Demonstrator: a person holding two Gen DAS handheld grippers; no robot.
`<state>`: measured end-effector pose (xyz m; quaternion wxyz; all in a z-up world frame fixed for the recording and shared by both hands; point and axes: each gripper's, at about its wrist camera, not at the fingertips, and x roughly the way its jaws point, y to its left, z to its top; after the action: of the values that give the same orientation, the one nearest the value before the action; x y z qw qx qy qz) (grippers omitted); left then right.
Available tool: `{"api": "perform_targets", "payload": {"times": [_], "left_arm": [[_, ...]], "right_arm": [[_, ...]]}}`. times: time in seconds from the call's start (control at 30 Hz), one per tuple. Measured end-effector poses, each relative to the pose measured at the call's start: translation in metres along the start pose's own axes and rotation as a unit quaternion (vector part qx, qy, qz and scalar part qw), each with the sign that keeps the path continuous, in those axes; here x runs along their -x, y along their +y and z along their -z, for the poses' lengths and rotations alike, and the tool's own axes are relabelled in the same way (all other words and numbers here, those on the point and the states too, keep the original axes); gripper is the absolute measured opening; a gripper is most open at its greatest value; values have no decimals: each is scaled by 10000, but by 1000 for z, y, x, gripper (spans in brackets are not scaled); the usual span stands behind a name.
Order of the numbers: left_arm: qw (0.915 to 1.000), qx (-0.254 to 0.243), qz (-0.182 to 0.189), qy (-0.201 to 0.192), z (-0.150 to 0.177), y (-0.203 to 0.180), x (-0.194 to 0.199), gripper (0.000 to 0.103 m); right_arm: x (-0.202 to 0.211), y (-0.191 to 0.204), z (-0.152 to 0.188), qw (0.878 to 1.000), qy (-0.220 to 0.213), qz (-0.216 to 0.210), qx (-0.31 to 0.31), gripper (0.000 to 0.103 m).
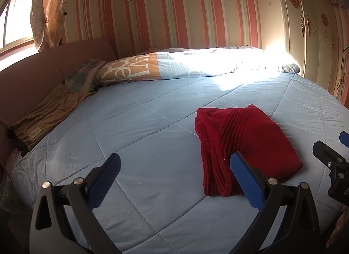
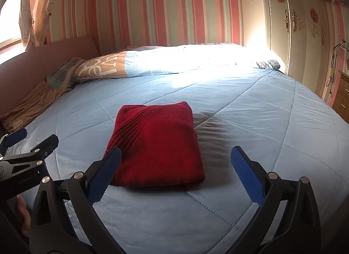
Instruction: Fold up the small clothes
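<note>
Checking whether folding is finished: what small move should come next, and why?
Probably draw both tools back. The red garment already lies as a compact folded bundle on the blue quilt, and the left tool and right tool are open, holding nothing.

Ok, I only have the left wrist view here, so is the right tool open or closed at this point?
Observer: Open. The right tool has its fingers spread wide and grips nothing.
Operator: My own finger hides the sweater's near edge. How does it look?
Observer: The red sweater is a neat folded block, and its near edge lies straight on the quilt.
Operator: Is there anything past the bed on the right?
Observer: A wooden drawer unit stands there.
</note>
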<state>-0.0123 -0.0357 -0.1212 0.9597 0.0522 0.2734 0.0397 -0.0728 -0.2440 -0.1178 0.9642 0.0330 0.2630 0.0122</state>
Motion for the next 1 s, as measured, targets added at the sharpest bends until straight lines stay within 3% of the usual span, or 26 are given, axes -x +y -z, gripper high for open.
{"api": "perform_targets", "payload": {"times": [0.33,1.0], "left_arm": [[9999,159,11,31,-4,22,-3,101],[9999,117,-16,30,-5,23,0,101]], "right_arm": [[10,-3,-6,9999,-100,87,92,100],[6,2,-7,9997,-84,117,216,100]]}}
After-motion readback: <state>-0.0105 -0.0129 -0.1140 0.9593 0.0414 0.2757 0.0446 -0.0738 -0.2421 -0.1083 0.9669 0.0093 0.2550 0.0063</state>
